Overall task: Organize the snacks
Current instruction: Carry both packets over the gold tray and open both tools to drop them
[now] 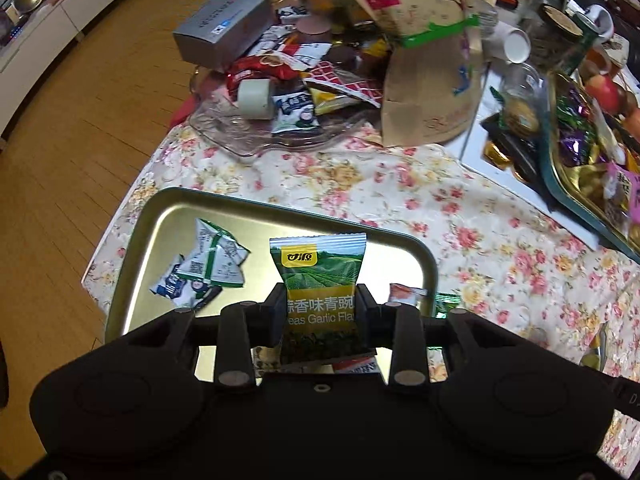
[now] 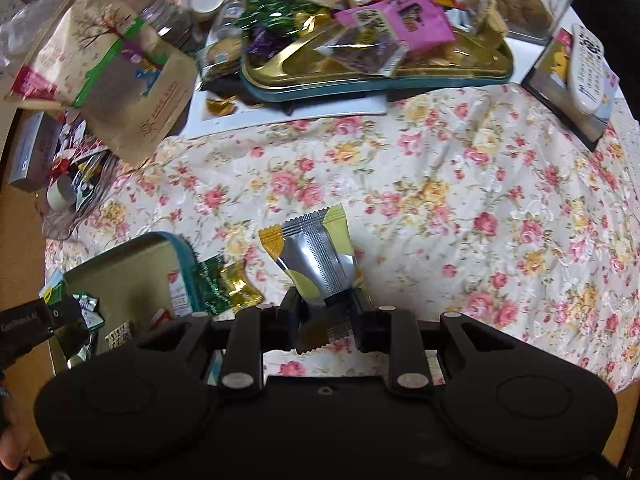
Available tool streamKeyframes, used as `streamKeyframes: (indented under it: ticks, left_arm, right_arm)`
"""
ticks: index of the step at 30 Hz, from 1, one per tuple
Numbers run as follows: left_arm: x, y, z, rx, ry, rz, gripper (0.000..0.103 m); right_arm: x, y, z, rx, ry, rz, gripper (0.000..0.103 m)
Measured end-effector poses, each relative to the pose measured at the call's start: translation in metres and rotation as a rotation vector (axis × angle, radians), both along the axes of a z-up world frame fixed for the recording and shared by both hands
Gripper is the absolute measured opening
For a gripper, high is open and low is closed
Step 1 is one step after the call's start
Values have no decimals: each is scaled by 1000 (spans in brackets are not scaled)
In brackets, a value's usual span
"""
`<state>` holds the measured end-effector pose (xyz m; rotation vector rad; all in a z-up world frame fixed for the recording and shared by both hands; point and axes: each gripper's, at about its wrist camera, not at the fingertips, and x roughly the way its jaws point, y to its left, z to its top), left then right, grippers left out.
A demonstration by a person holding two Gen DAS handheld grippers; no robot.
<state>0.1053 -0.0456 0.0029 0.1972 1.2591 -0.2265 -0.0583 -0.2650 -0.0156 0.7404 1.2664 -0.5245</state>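
Green and yellow, the pea packet (image 1: 320,292) is sitting pinched in the left gripper (image 1: 320,312) above the gold tray (image 1: 168,216), likely for dropping there. The right gripper (image 2: 326,312) is clamping a silver-yellow sachet (image 2: 316,260) over the floral cloth (image 2: 460,208), just right of that tray.

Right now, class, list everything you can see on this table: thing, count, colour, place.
green pea packet: one, green and yellow, clamped upright over the near tray
silver packet: one, silver and yellow-green, clamped over the cloth
near tray: one, gold, front left, holding a few packets
white-green packets: a few, crumpled, in the near tray
far tray: one, gold with teal rim, heaped with sweets
paper bag: one, brown, at the back
grey box: one, back left
tablecloth: one, floral
remote: one, white, right edge
left gripper: black, fingers shut on the pea packet
right gripper: black, fingers shut on the silver packet
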Motion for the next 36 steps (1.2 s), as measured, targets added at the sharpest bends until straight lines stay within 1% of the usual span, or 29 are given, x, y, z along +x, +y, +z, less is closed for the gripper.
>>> streamKeyframes:
  ticks: [7, 11, 17, 21, 25, 29, 33, 36]
  left_arm:
    - [13, 11, 0, -5, -5, 25, 45]
    - [11, 13, 9, -1, -48, 1, 47]
    - [20, 30, 4, -13, -11, 29, 48]
    - [21, 36, 3, -1, -16, 44, 47]
    - [21, 38, 6, -4, -19, 43, 47]
    - [23, 39, 3, -17, 11, 44, 47]
    - [24, 40, 2, -18, 26, 52, 47]
    - [24, 40, 2, -19, 30, 55, 47]
  right_arm:
    - [30, 27, -4, 1, 4, 41, 27]
    - [42, 41, -1, -9, -34, 67, 27]
    - [54, 59, 6, -1, -98, 95, 27]
    - [62, 71, 8, 26, -140, 139, 27]
    - [68, 88, 13, 44, -190, 211, 27]
    - [72, 109, 20, 31, -233, 313, 27]
    - [74, 127, 25, 4, -259, 397, 29]
    - [76, 134, 27, 16, -268, 437, 32]
